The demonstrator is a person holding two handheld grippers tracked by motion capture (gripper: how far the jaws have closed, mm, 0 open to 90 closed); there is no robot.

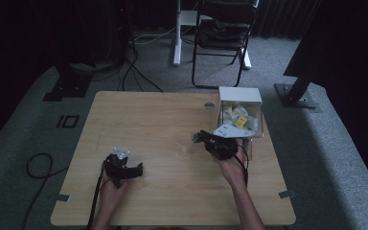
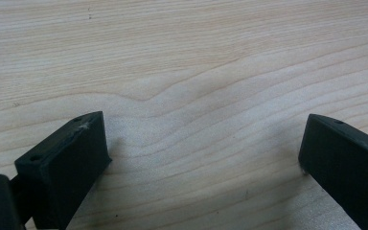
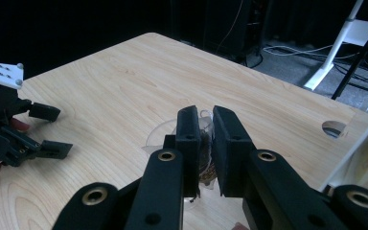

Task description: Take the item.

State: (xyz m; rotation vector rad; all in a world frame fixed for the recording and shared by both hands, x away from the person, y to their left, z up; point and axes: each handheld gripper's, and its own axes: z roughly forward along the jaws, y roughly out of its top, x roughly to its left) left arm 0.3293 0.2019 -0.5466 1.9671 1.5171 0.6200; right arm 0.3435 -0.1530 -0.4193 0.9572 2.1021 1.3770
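Note:
My right gripper (image 1: 199,138) (image 3: 202,113) is at the table's right-middle, pointing left. Its jaws are shut on a small brownish packet (image 3: 206,165) in clear wrapping. Just under and beyond the jaw tips a clear plastic cup (image 3: 160,139) (image 1: 184,146) stands on the wood. Whether the packet touches the cup I cannot tell. My left gripper (image 1: 138,168) (image 2: 203,132) (image 3: 60,130) rests low over bare wood at the front left, jaws wide open and holding nothing.
A clear box (image 1: 239,115) (image 3: 364,153) with a white lid holds several white and yellow packets at the table's right edge, close behind my right hand. A round cable hole (image 1: 209,105) (image 3: 334,128) lies near the far edge. A folding chair (image 1: 223,33) stands beyond the table.

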